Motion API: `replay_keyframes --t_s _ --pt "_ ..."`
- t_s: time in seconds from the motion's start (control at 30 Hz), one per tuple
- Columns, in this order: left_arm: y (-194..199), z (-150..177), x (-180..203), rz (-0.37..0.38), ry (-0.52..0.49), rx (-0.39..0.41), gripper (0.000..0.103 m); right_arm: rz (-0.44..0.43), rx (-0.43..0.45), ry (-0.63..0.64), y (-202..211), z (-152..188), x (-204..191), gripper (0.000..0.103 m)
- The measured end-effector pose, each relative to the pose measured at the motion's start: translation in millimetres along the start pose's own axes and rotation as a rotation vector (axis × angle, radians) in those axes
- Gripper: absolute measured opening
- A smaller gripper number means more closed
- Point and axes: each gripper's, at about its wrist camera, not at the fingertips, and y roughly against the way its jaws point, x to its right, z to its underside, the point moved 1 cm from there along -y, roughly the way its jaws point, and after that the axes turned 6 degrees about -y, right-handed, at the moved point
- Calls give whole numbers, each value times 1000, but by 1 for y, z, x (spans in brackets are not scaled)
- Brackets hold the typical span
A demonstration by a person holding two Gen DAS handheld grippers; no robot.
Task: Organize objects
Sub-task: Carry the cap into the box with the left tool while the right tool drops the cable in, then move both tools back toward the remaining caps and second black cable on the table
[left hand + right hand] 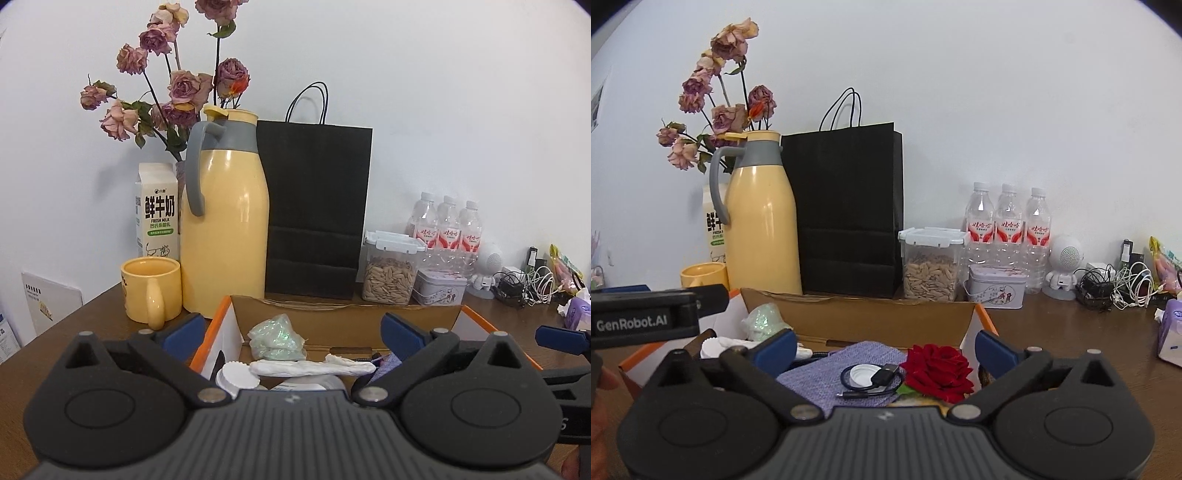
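An open cardboard box with orange edges (347,314) (886,317) sits at the table's front. In it lie a glittery plastic bag (277,338), a white wrapped stick (314,367), a white ridged cap (238,374), a purple cloth (842,369), a small white lid (862,373), a black cable (882,376) and a red rose (938,371). My left gripper (293,332) is open and empty over the box's left part. My right gripper (886,349) is open and empty over the cloth and rose.
Behind the box stand a yellow mug (151,290), a yellow thermos (225,218), a milk carton (157,214), dried roses (177,88), a black paper bag (314,206), a seed jar (389,271), a tin (439,290), three water bottles (1008,229), a white robot speaker (1065,266), cables (1115,286) and tissues (1171,332).
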Motion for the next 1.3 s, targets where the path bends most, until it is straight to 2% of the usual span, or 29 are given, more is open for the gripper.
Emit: replay_keyframes --t_s 0.5,0.6,0.73,0.9,1.13,1.3 --pt "37 11 -6 67 -44 25 103 -22 31 40 43 10 5 103" --pt "46 17 -8 115 -48 23 103 -24 2 49 50 16 7 103" --pt "56 22 -7 121 -66 11 103 -34 -32 59 61 25 9 103" --pt "69 35 -9 128 -84 -27 103 -45 -59 81 77 37 11 103" --pt "75 59 -18 128 -74 -131 103 -58 -178 133 85 64 11 103" --pt "75 70 -24 109 -52 -190 103 -85 -219 141 84 72 8 103"
